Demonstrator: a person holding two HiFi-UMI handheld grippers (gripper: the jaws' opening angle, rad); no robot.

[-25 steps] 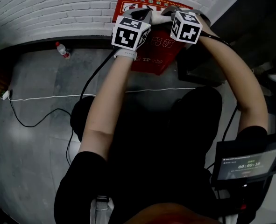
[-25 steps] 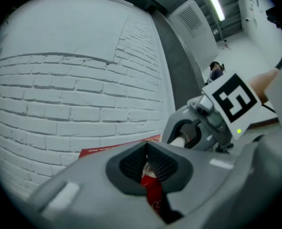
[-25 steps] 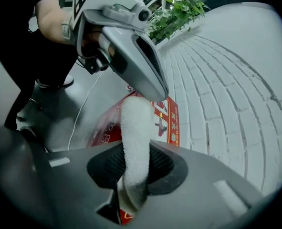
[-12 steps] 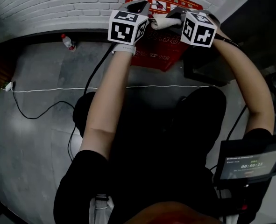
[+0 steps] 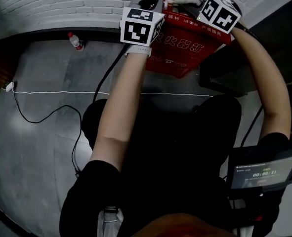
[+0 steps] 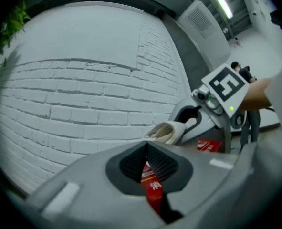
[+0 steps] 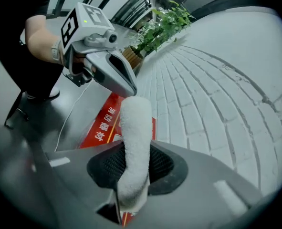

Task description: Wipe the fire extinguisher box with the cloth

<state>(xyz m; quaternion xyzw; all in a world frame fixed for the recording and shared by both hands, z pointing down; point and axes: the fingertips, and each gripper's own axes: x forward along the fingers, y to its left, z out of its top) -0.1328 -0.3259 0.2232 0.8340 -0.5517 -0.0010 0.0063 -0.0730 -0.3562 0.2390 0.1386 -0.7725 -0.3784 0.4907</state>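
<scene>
One bottle (image 5: 76,41) lies on the floor at far left. The left claw (image 6: 147,147) is closed to a slit, with nothing gripped. One fire extinguisher box (image 5: 185,41) stands against the wall. One rolled cloth (image 7: 133,137) is pinched in the right claw (image 7: 131,171) at the box's top edge. Wiping is judged barely begun, with the front face left.

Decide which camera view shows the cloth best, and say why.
The right gripper view: the cloth stands large and central, clamped in the right gripper. The left gripper view shows its rolled end small, from the side. The head view shows only a pale strip at the top edge.
</scene>
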